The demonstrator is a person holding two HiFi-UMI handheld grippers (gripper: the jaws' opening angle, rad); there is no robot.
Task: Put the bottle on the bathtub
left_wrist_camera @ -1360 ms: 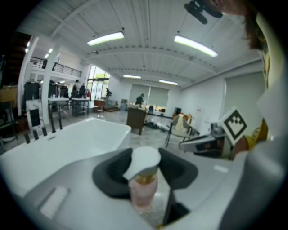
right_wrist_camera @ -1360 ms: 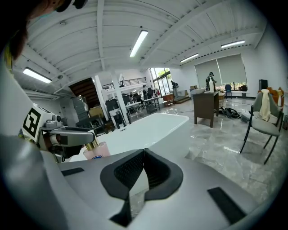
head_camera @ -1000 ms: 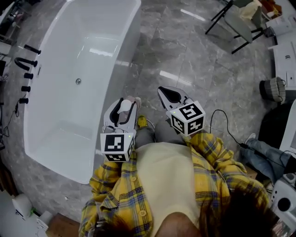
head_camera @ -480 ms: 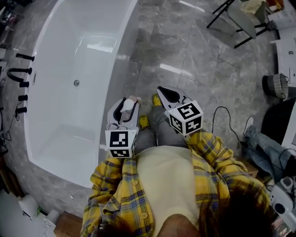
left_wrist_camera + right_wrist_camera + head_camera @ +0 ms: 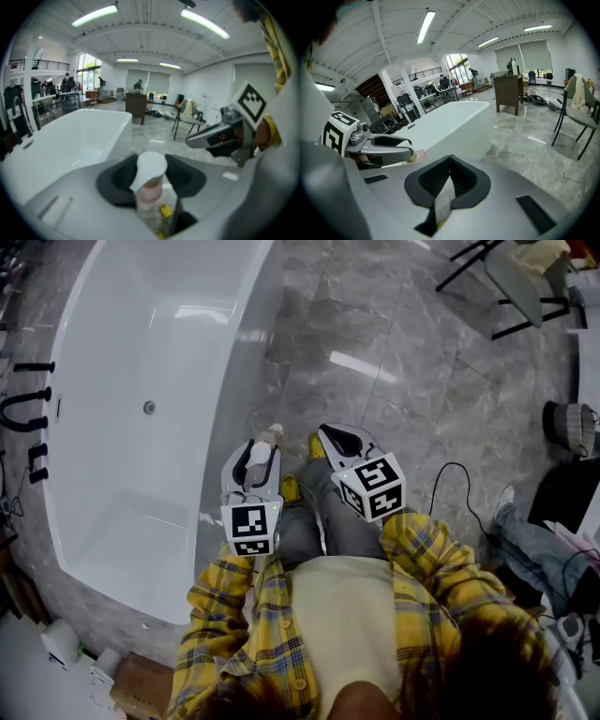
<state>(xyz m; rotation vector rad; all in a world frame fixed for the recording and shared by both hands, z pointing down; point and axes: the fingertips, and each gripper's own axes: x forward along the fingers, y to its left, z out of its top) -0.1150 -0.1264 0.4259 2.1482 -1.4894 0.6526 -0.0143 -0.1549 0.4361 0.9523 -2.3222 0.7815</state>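
My left gripper (image 5: 262, 452) is shut on a small clear bottle (image 5: 149, 187) with a white cap (image 5: 256, 457) and pinkish contents. It holds the bottle lying along the jaws, just right of the white bathtub (image 5: 141, 409) and a little above the floor. In the left gripper view the tub's rim (image 5: 70, 126) lies ahead to the left. My right gripper (image 5: 345, 438) is beside the left one, over the person's legs. Its jaws meet at the tips with nothing between them (image 5: 449, 176).
Black taps and a spout (image 5: 28, 409) line the tub's far side. A folding chair (image 5: 506, 282) stands at the upper right. A cable (image 5: 450, 474) runs over the grey marble floor (image 5: 375, 343). A dark cabinet (image 5: 506, 91) is ahead in the right gripper view.
The view has shifted a little, and both grippers have stayed close together beside the tub. The left gripper still holds the bottle.
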